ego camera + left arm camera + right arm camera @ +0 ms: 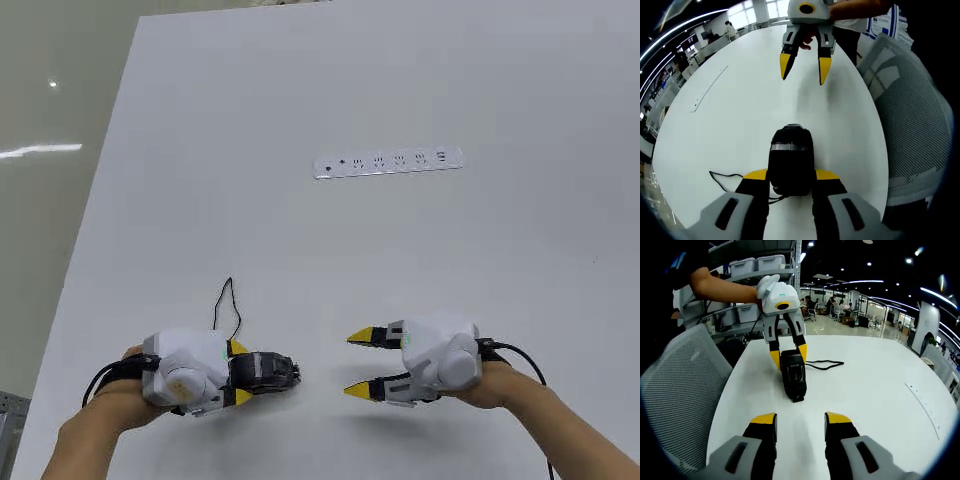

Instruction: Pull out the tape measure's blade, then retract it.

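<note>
Near the table's [400,260] front edge, left of middle, the black tape measure [268,371] lies clamped by the left gripper [240,372]. Its hard, smooth case looks rigid and fairly weighty, so I'd pinch the blade tab. The long axis follows that edge, its mouth toward the right gripper [349,363], whose jaws stand apart.

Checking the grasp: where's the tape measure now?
Head view, lower left: the tape measure rests on the table, held in the left gripper, facing the right gripper.
</note>
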Tool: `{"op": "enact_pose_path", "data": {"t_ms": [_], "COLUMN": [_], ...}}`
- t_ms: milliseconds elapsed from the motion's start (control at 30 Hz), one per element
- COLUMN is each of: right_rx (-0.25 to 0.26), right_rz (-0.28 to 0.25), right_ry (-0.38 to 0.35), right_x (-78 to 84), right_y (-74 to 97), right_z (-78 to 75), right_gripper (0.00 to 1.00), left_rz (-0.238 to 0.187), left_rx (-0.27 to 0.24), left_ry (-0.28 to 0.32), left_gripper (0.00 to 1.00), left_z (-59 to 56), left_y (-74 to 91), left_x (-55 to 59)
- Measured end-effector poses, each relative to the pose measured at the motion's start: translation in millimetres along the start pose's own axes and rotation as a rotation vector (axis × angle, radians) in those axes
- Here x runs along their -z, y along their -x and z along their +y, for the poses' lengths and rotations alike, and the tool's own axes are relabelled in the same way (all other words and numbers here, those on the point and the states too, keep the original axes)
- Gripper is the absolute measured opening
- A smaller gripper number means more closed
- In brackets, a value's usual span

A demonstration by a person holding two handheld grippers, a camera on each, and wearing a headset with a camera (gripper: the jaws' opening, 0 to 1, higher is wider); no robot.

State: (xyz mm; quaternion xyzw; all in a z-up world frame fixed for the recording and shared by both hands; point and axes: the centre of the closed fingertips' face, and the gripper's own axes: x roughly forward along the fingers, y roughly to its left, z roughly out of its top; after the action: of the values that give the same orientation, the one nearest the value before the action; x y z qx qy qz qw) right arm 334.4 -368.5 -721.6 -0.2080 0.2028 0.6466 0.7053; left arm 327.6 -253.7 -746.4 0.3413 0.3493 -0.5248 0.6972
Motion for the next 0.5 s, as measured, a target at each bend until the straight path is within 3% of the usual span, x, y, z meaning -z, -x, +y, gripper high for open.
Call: {"op": "enact_pose_path", "data": {"t_ms": [500], "right_rx": [-0.067], "right_rz": [-0.004], "right_ry": [0.006], "right_x": [-1.0], "right_y": [-37.8], "right_z": [9.9], "right_gripper": [0.29], "left_rz": [-0.016], "left_rx": [0.011], "left_ry": [-0.010], "left_gripper": [0.26], "left_z": [-0.3], "left_y": [1.8], "left_x": [1.0]}}
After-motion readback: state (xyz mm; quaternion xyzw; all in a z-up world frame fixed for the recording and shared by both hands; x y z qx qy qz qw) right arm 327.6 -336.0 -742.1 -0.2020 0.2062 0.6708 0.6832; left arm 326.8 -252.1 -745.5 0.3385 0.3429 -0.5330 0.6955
